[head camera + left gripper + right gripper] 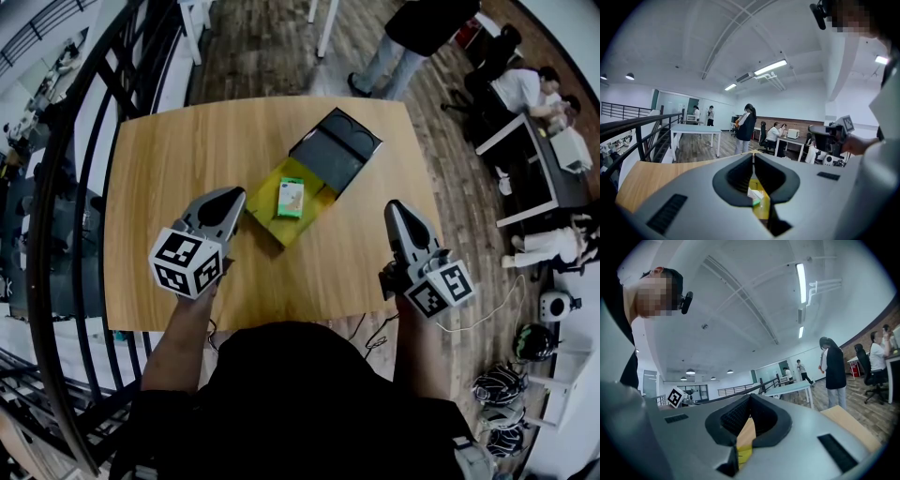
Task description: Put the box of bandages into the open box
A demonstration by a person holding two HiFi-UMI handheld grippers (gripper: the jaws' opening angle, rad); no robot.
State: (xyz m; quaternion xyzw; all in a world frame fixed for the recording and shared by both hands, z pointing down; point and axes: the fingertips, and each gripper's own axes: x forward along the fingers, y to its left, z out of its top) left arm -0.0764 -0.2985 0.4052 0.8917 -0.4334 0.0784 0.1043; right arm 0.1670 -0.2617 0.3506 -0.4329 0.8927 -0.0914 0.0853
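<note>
The open box (272, 214) lies in the middle of the wooden table (169, 187), with a yellow inside and a dark lid (335, 150) folded back to the far right. The green and white box of bandages (291, 198) lies flat inside it. My left gripper (234, 193) hovers just left of the open box, shut and holding nothing. My right gripper (394, 207) hangs to the right of the box, also shut and empty. In the left gripper view, the bandage box (756, 194) and the yellow box (763, 208) show below the closed left gripper (753, 153). The right gripper (750, 397) points above the table.
A black railing (56, 244) runs along the table's left side. A person (412, 37) stands beyond the far edge, and others sit at desks (534, 159) at the right. Helmets (502, 394) and a cable (487, 309) lie on the floor at the right.
</note>
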